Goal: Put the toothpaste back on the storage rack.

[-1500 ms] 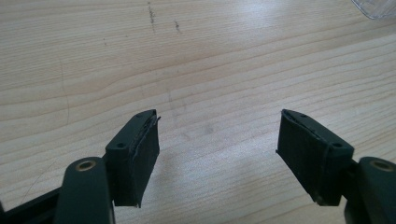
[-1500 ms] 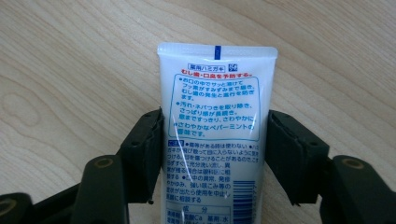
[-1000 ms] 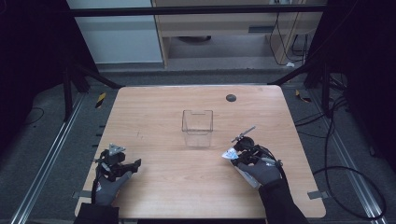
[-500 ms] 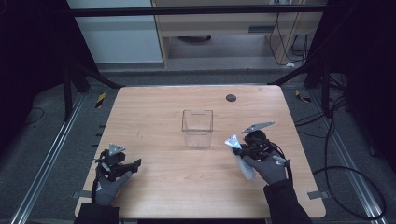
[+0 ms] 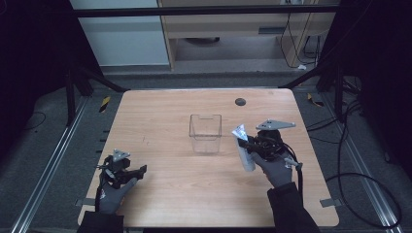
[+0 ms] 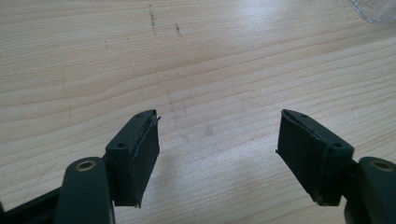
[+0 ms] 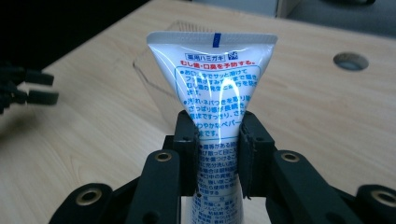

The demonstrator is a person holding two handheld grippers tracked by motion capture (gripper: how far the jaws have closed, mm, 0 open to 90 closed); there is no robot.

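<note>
A toothpaste tube (image 7: 212, 88) is clamped by the right tool (image 7: 215, 154) (crimped end up), at three o'clock of the clear box (image 5: 205, 133); the left tool (image 6: 217, 156) is spread wide above the worktop (image 6: 210, 60).

We see a white tube (image 7: 212, 88) with blue and red print, its flat crimped end (image 5: 238, 131) pointing up and away, pinched at mid-length between the right gripper's (image 7: 215, 154) fingers. It hangs above the desk (image 5: 165, 116), just beside the clear box (image 5: 205, 133).
</note>
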